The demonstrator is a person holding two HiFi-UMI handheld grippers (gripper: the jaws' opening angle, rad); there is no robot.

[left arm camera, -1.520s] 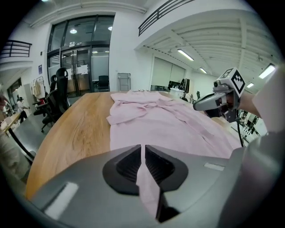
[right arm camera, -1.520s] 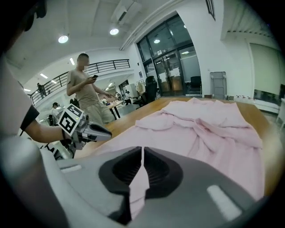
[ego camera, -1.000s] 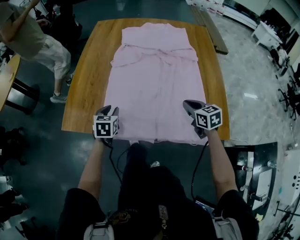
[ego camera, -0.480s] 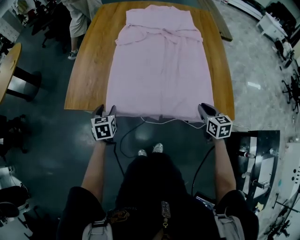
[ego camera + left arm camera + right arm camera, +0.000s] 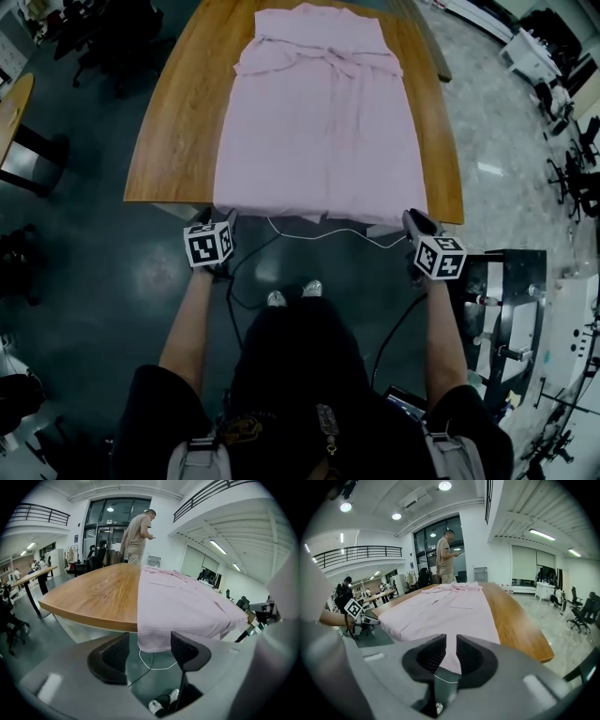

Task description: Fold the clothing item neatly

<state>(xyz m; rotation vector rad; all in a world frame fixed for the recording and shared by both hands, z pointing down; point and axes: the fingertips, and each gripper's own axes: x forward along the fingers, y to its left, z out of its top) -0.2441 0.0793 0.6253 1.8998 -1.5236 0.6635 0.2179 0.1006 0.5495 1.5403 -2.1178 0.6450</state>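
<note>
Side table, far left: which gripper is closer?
Left. Left gripper: by the garment's left hem corner, toward the side table. Right gripper: by the right corner. Their jaws have just been opening, empty.

Pink garment [image 5: 323,112] is soft matt cloth with a fine crinkly weave. Table [image 5: 173,131] is smooth wood with visible grain and a slight sheen. Floor [image 5: 84,272], lower left, is dark and glossy. Left gripper [image 5: 150,651] and right gripper [image 5: 451,657] have ribbed matt black pads and smooth grey plastic bodies.

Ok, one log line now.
left hand-held gripper: just opening, wide, garment hem between | right hand-held gripper: just opening, narrow, hem between | garment: flat
</note>
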